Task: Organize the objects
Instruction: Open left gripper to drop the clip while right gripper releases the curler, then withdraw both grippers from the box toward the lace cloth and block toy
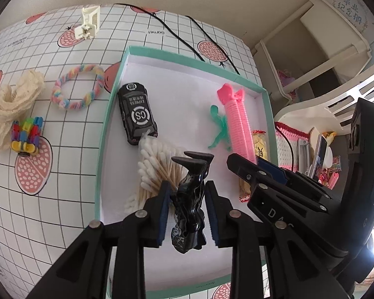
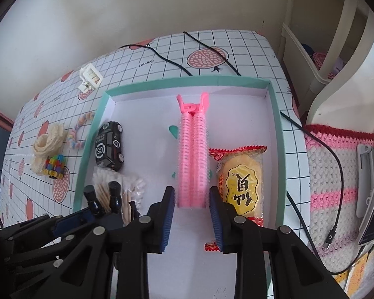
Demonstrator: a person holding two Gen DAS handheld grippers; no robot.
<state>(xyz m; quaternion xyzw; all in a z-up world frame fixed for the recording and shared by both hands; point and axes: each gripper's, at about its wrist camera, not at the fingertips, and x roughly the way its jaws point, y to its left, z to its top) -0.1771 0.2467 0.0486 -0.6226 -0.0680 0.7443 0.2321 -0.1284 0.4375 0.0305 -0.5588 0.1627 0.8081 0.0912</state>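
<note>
Grippers are both pointing down into a box with a green rim and a white floor. The left gripper is standing open with a black toy figure between its blue pads, and small gaps are showing on both sides, so the pads are not squeezing it. The right gripper is open too, with its pads sitting on either side of the near end of a pink hair roller clip, not pressing it. Lying in the box beside the clip are a yellow snack pack on the right and a small green toy partly under the clip. A black toy car and a bag of cotton swabs are lying on the left side of the box. Sitting outside on the checked tablecloth are a rainbow ring, a cream scrunchie, a colorful block toy and a white clip.
</note>
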